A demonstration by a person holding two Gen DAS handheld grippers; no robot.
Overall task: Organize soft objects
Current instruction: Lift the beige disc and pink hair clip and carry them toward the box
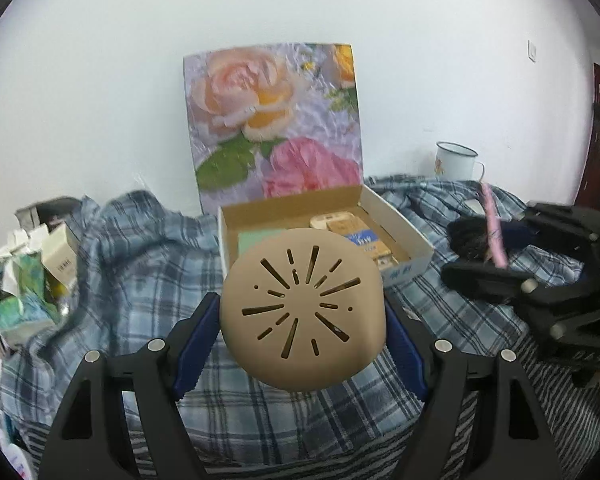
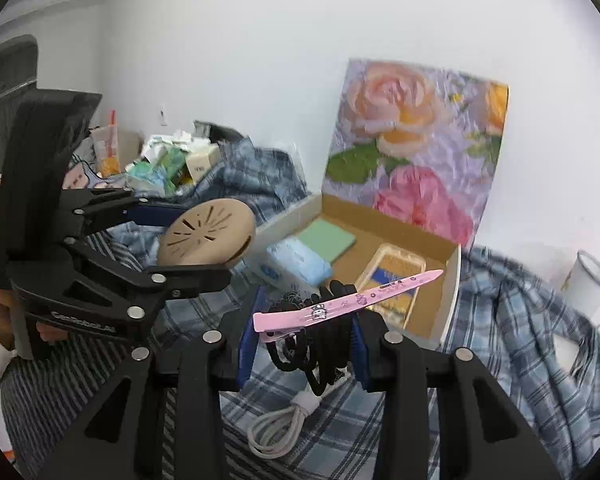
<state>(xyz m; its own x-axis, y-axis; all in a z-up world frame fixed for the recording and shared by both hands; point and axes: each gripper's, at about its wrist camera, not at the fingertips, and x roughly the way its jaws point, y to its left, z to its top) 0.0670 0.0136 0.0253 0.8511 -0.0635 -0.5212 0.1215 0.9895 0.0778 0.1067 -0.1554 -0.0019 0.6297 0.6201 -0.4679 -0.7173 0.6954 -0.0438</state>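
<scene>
My left gripper (image 1: pixel 301 334) is shut on a round tan pad with slit cut-outs (image 1: pixel 301 308), held in the air in front of the open cardboard box (image 1: pixel 395 216). The same tan pad (image 2: pixel 206 236) and left gripper (image 2: pixel 204 244) show at the left of the right wrist view. My right gripper (image 2: pixel 303 340) is shut on a bundle of black hair ties (image 2: pixel 319 352) with a pink hair clip (image 2: pixel 347 300) on it, just short of the box's (image 2: pixel 451 300) near wall. In the box lie a green pad (image 2: pixel 327 240), a blue tissue pack (image 2: pixel 296 264) and a wrapped packet (image 2: pixel 391 276).
The box's flowered lid (image 1: pixel 276 124) stands up against the white wall. A blue plaid cloth (image 1: pixel 140 248) covers the surface. A white enamel mug (image 1: pixel 455 160) sits at the right, a heap of small cartons (image 1: pixel 32 272) at the left. A coiled white cable (image 2: pixel 276 428) lies on the cloth.
</scene>
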